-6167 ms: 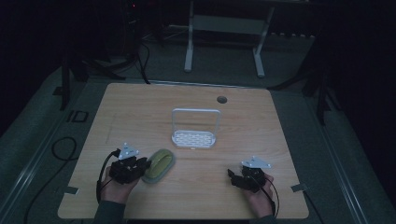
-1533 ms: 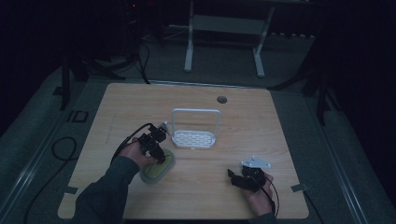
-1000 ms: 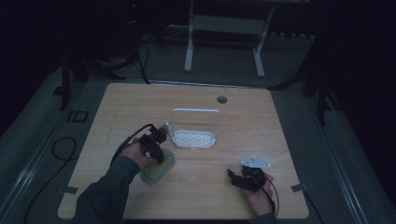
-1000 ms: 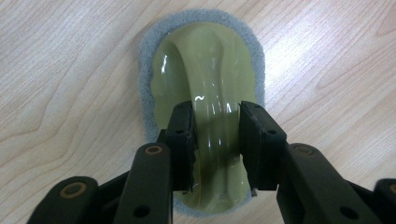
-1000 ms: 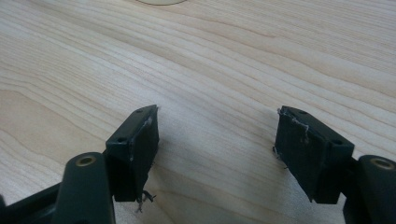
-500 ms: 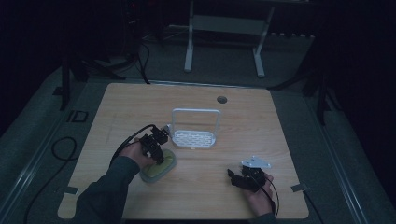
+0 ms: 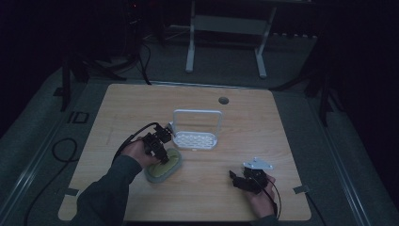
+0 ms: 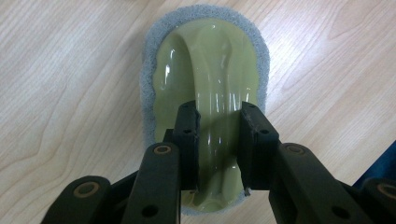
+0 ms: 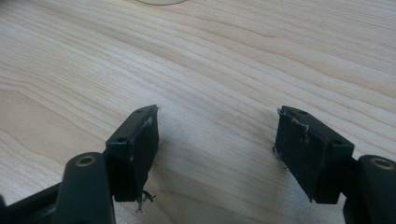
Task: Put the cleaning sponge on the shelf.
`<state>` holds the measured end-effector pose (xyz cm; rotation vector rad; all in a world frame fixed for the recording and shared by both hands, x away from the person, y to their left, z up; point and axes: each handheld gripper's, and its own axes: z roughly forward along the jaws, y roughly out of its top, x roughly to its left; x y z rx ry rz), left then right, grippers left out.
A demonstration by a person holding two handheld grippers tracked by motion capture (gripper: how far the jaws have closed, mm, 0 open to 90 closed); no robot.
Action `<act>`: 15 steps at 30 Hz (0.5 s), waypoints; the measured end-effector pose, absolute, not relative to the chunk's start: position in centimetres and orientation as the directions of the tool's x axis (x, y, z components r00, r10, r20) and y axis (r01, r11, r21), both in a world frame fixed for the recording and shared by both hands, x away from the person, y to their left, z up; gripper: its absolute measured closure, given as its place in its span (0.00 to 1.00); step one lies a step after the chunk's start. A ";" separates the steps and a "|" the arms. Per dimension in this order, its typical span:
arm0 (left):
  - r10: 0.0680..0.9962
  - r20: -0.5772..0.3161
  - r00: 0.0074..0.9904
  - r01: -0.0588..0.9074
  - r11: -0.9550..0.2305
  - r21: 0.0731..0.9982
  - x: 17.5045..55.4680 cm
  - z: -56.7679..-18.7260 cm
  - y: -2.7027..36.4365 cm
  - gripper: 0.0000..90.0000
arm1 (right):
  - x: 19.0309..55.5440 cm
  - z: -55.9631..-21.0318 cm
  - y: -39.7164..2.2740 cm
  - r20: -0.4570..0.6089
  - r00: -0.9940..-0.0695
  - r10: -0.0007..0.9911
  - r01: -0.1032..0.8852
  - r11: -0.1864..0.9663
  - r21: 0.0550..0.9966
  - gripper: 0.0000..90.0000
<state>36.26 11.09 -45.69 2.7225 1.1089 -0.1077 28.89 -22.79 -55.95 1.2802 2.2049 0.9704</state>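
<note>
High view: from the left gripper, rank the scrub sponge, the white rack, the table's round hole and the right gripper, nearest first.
1. Scrub sponge: under the left gripper, its handle ridge between the jaws.
2. White rack: just right of it, slightly farther back.
3. Right gripper: near edge, right side.
4. Round hole: far edge; too close to the right gripper to call.

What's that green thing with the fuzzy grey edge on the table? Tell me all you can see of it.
It looks like a scrubbing sponge: an oval grey foam pad topped by a glossy olive-green plastic shell with a raised ridge as handle. It lies flat on the wooden table, just in front of a white rack. The left tongs have just closed on the ridge.
</note>
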 end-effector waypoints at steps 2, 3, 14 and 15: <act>0.676 -0.138 0.724 0.690 -0.704 0.169 36.3 -45.4 10.9 0.80 | 28.9 -55.9 -22.8 -0.005 -0.494 0.869 0.584 0.336 0.739 0.33; 0.671 -0.140 0.728 0.686 -0.707 0.172 36.3 -45.3 10.8 0.80 | 28.9 -55.9 -22.8 -0.005 -0.494 0.869 0.583 0.336 0.739 0.33; 0.623 -0.124 0.773 0.634 -0.746 0.205 36.6 -44.4 9.9 0.79 | 28.9 -55.9 -22.8 -0.005 -0.494 0.870 0.584 0.336 0.739 0.33; 0.618 -0.123 0.777 0.629 -0.749 0.210 36.6 -44.4 9.9 0.79 | 28.9 -55.9 -22.8 -0.005 -0.494 0.870 0.584 0.336 0.739 0.33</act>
